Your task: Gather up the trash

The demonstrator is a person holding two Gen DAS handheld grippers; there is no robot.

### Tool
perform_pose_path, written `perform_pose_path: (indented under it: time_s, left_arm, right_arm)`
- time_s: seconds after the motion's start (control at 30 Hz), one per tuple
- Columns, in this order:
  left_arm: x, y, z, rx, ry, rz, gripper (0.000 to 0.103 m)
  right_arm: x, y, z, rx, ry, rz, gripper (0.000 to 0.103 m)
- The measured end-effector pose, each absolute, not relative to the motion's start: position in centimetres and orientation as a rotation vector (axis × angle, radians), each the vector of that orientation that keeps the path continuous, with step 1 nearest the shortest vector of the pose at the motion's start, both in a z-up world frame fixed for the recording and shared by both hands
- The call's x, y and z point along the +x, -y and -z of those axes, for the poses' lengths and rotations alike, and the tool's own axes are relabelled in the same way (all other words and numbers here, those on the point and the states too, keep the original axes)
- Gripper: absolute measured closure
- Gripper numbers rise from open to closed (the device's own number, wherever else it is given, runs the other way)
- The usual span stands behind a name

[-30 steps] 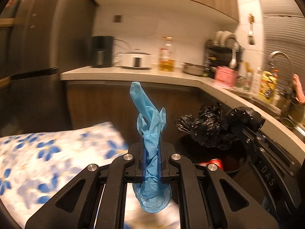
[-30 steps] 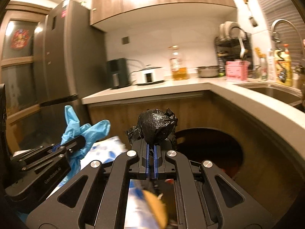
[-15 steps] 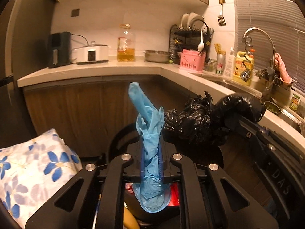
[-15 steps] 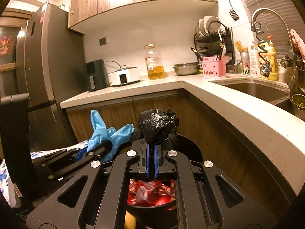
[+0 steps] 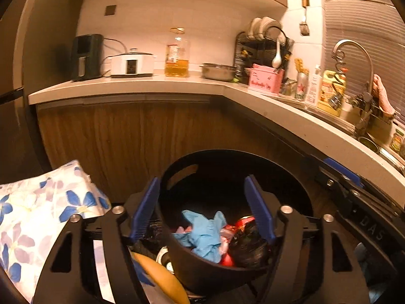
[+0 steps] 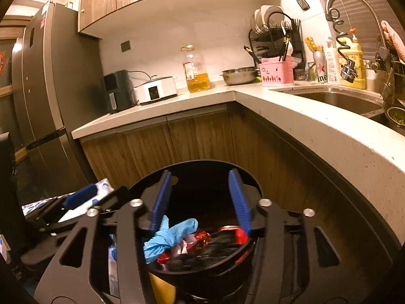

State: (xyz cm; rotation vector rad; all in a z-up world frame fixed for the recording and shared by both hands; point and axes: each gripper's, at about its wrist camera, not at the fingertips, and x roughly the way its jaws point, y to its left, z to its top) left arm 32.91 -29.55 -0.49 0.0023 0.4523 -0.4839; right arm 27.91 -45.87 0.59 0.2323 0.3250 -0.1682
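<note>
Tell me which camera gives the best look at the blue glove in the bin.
Left wrist view: the blue glove lies crumpled and in full view on the trash inside the black bin. In the right wrist view, the glove is partly hidden behind that gripper's left finger.

Left gripper [image 5: 202, 210] just opened, empty, right gripper [image 6: 201, 201] likewise
</note>
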Motion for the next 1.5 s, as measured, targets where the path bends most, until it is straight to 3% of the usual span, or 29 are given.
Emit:
perform_pose_path:
  time_s: [0.13, 0.3, 1.5]
  left_arm:
    - [32.4, 27.9, 0.2, -0.012, -0.441, 0.416, 0.016]
    - [31.0, 25.6, -0.5, -0.013, -0.433, 0.318, 0.01]
    - [13.2, 10.9, -1.3, 0.023, -0.393, 0.063, 0.006]
  right_arm:
    - [27.4, 45.3, -0.5, 0.212, -0.333, 0.186, 0.03]
    - [26.7, 43.6, -0.5, 0.174, -0.35, 0.2, 0.011]
    - [11.8, 29.5, -1.4, 0.07, -0.408, 0.168, 0.008]
